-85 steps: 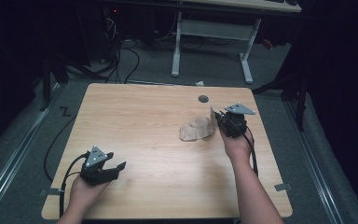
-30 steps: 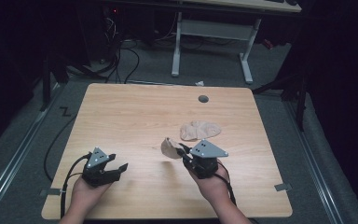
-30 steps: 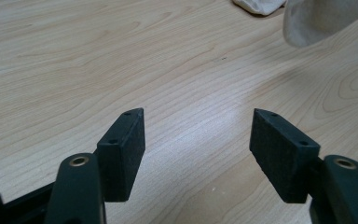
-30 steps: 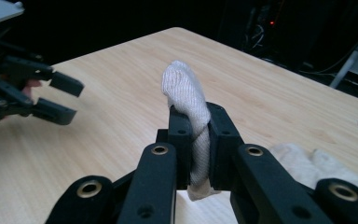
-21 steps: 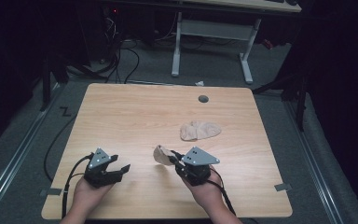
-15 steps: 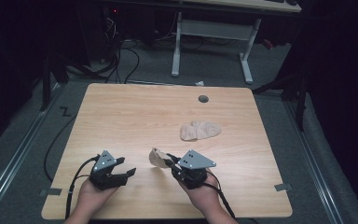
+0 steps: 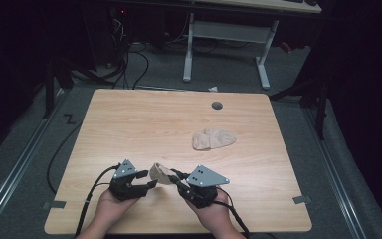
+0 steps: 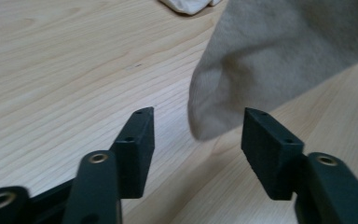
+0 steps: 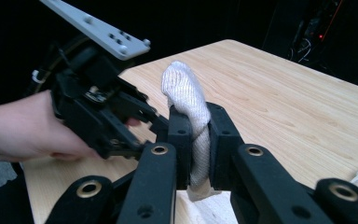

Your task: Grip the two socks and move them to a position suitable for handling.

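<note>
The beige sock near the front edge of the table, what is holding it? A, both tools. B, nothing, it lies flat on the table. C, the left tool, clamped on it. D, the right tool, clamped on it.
D: the right tool is shut on the sock; the left tool has just been closing but its pads stand clear of the cloth.

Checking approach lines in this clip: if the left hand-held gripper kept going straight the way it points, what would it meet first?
Most likely the beige sock hanging from the right hand-held gripper. Its lower end sits just ahead of the left hand-held gripper, roughly in line with the gap between its jaws, which have just been closing; depth is hard to judge.
</note>
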A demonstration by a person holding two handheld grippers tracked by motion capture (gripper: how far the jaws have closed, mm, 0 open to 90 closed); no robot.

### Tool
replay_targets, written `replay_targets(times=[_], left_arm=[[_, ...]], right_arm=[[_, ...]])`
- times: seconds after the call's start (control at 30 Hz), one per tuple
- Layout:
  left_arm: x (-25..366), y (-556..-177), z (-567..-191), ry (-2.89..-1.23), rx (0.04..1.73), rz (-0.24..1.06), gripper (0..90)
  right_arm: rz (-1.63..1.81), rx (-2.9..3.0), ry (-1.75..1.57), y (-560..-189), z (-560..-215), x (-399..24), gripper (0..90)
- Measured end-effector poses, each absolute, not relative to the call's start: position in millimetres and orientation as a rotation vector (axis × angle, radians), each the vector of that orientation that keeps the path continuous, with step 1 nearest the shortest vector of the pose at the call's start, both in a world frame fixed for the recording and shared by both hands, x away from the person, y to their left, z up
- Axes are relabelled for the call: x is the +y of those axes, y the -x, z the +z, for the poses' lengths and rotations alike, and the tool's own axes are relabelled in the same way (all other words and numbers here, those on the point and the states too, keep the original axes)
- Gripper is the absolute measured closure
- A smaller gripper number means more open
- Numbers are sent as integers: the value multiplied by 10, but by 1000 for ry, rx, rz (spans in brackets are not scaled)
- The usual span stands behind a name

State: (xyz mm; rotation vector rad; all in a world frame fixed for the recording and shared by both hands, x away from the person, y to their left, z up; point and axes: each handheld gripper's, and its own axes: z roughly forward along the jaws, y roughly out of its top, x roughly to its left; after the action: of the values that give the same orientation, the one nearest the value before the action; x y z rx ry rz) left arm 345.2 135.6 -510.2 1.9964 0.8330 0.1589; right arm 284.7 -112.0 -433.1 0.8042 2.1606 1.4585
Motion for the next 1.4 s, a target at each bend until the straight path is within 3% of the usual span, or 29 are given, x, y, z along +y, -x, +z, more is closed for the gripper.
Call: replay_targets(times=[0.13,0.2,0.67,1.03,1.23,1.4], left_arm=[[1289,-3400,-5064,-2034,783,186,832],[1289,-3370,-5037,-2046,764,187,873],[1288,-3126,-5007,-2149,713,69,872],[1394,-3211,-4978,-2085,807,72,856],[1400,-3262,-5018,-2106,847,130,833],[1363,-3246,-5014,-2110,849,221,754]], right_arm=[[1458,2148,-826,-2837,-4371,-1172,819],[1446,2142,-851,-2837,-4421,-1234,811],[1178,2198,-1078,-2890,-4955,-1629,801],[1080,2258,-1134,-2986,-5097,-1619,750],[1035,2257,-1173,-3028,-5148,-1628,667],[1044,2220,-1183,-3027,-5121,-1676,619]])
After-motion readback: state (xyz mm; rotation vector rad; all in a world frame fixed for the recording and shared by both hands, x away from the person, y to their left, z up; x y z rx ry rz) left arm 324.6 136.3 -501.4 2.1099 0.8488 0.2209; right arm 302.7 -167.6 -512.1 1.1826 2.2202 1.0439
